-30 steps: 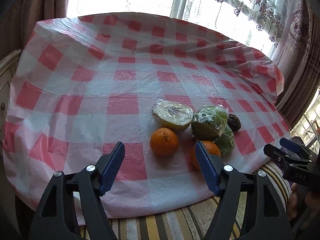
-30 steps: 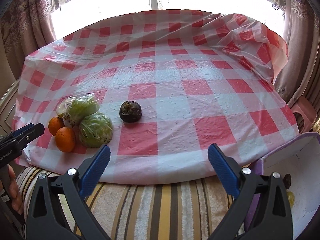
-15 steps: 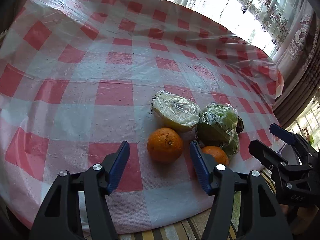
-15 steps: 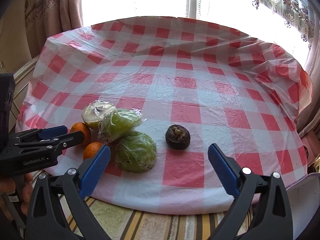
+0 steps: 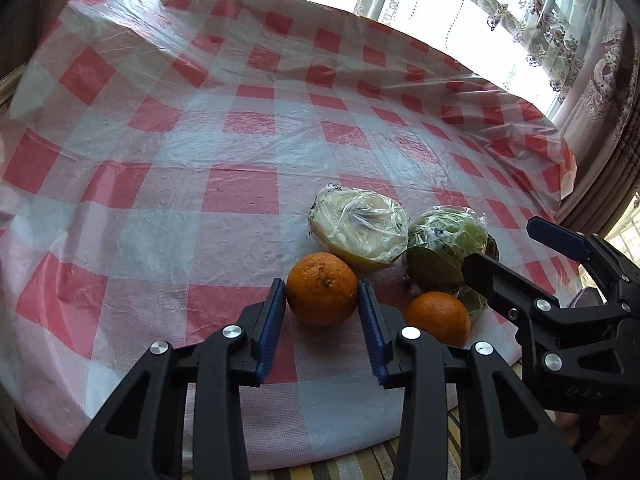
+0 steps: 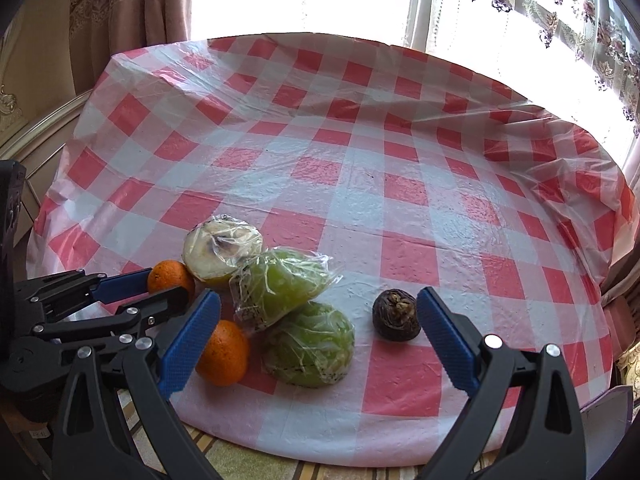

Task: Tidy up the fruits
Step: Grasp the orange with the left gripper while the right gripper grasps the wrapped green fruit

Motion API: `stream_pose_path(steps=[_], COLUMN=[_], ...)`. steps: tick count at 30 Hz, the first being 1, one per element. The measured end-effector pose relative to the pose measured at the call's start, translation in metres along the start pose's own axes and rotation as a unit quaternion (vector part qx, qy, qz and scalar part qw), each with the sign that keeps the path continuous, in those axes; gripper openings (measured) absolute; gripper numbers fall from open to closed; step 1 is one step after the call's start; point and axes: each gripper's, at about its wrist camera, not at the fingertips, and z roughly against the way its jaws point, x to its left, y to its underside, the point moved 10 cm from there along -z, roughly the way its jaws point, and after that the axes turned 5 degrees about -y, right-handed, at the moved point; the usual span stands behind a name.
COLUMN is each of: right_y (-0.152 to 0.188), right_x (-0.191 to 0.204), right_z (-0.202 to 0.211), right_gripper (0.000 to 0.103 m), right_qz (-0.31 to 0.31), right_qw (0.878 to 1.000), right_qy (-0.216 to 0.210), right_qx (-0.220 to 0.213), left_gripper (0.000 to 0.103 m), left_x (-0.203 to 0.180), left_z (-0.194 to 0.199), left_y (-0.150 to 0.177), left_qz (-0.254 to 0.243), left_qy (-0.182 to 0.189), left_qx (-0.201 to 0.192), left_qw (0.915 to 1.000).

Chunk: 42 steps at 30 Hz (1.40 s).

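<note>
Two oranges, a pale cut fruit in cling film [image 5: 358, 232], two green wrapped fruits and a small dark fruit [image 6: 396, 314] lie near the front edge of the red-checked tablecloth [image 6: 360, 160]. My left gripper [image 5: 321, 300] is shut on the nearer orange [image 5: 320, 280], with both blue pads pressed against its sides. The other orange [image 5: 438, 318] rests just to its right. My right gripper [image 6: 319, 298] stands wide open above the upper green fruit [image 6: 280, 284] and the lower green fruit [image 6: 310, 344], touching nothing. In the right wrist view, the left gripper [image 6: 164, 282] holds its orange [image 6: 170, 276].
A striped cloth [image 6: 240, 456] shows below the table's front edge. A grey box corner [image 6: 612, 408] sits low on the right. Curtains [image 6: 132, 4] and a bright window stand behind the table. The far part of the tablecloth is bare.
The left gripper's jaws have closed onto the nearer orange. The right gripper has swung left, so it now sits over the green fruits and close beside the left gripper.
</note>
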Motion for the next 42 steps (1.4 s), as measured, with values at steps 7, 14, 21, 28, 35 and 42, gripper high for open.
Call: stream_pose_path(steps=[7,14,21,28,35,42], right_y=[-0.001,-0.005,0.001,0.002,0.003,-0.001], right_x=[0.009,0.011,0.021,0.021,0.02,0.015], right_z=[-0.017,-0.03,-0.041,-0.042,-0.038,-0.027], right_gripper=[0.099,0.099,0.088,0.065,0.062,0.061], right_qz=[0.038,0.051,0.074,0.068,0.057,0.036], right_qw=[0.999,0.997,0.995,0.996,0.997,0.999], right_qy=[0.018,0.033,0.027,0.013,-0.003,-0.013], right_qx=[0.029,0.043,0.062,0.061,0.049,0.023], left_gripper=[0.036,0.034,0.034,0.034,0.034,0.034], left_x=[0.019,0.025,0.027,0.027,0.027,0.025], left_z=[0.006,0.005,0.007,0.007,0.007,0.01], left_y=[-0.003,-0.003,-0.003,-0.003,-0.002,-0.003], left_qz=[0.041,0.051,0.058,0.057,0.057,0.052], left_qy=[-0.015,-0.014,-0.019,-0.02,-0.02,-0.022], left_qx=[-0.014,-0.014,-0.02,-0.02,-0.02,-0.027], left_qw=[0.999,0.9985,0.9979,0.998,0.998,0.998])
